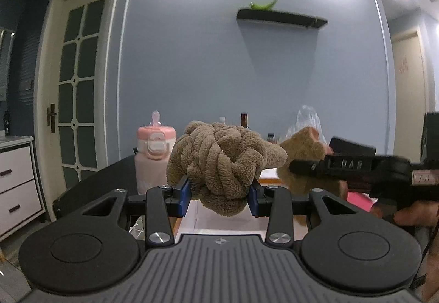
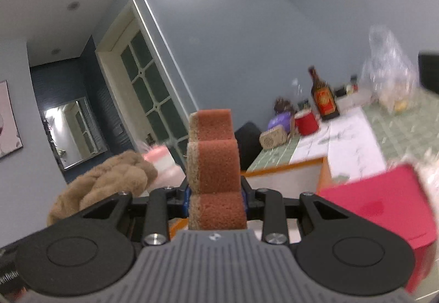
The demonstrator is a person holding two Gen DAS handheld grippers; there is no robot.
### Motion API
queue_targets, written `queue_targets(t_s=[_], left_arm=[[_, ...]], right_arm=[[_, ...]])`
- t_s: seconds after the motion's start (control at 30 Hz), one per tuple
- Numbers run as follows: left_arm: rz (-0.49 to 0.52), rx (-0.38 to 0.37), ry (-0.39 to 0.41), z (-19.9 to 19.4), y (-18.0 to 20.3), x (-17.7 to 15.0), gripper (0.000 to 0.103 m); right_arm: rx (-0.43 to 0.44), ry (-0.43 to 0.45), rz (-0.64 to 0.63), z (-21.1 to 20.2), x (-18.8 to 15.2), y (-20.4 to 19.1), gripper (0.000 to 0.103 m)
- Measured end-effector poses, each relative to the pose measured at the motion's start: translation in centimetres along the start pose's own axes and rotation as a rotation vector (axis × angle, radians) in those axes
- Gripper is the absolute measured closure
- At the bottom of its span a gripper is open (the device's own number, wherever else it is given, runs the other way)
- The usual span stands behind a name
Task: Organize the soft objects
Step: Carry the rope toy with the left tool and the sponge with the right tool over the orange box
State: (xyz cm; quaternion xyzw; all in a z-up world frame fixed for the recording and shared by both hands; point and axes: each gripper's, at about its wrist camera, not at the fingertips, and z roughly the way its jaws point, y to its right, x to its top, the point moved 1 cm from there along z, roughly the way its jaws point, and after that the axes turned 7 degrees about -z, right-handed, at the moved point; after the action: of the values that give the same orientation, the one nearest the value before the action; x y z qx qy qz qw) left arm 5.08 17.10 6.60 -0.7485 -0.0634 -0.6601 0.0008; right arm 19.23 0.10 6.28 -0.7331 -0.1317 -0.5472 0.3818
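both claws are loaded and lifted clear of the worktop. left claw (image 1: 221, 190) has its blue pads pressed into the sides of a knotted brown plush ball (image 1: 219, 160), jaws about half spread because the ball is bulky; the grip sits low on the knot, so most of it bulges above and in front of the pads. right claw (image 2: 216, 194) is pinched narrower on a stepped orange sponge (image 2: 212, 163), which stands upright between the pads, likely so it stays stiff in carrying. neither thing rests on anything. behind them, the tiled worktop (image 2: 406, 132) carries a red mug (image 2: 306, 123) and a dark bottle (image 2: 323, 98) near its far edge; a red box (image 2: 384, 207) sits just right of the sponge, probably the bin for them.
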Motion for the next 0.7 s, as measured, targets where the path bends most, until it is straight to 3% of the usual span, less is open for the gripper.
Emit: queue_targets(t_s=[0.1,0.17,0.3,0.6,0.63,0.7], left_arm=[[0.031,0.028,-0.042,1.5,0.5,-0.5,0.057],[0.039,0.041,-0.088,2.2,0.7,-1.1,0.057],[-0.002,-0.009,-0.192,3.5,-0.1,-2.0,0.057],[-0.028,0.012,-0.249,4.7,-0.8,-2.1,0.057],[-0.026,0.010,-0.255,5.1,-0.9,-2.1,0.057],[-0.013,0.012,-0.253,5.3,-0.9,-2.1,0.057]], right_arm=[[0.063,-0.076,0.087,0.9,-0.8,1.4,0.071],[0.045,-0.128,0.103,1.2,-1.1,1.8,0.071],[0.014,-0.167,0.020,1.3,-1.3,0.7,0.071],[-0.096,-0.178,-0.190,1.9,-2.5,-0.7,0.068],[-0.105,-0.177,-0.196,1.9,-2.5,-0.7,0.066],[-0.105,-0.153,-0.195,1.7,-2.4,-0.7,0.052]])
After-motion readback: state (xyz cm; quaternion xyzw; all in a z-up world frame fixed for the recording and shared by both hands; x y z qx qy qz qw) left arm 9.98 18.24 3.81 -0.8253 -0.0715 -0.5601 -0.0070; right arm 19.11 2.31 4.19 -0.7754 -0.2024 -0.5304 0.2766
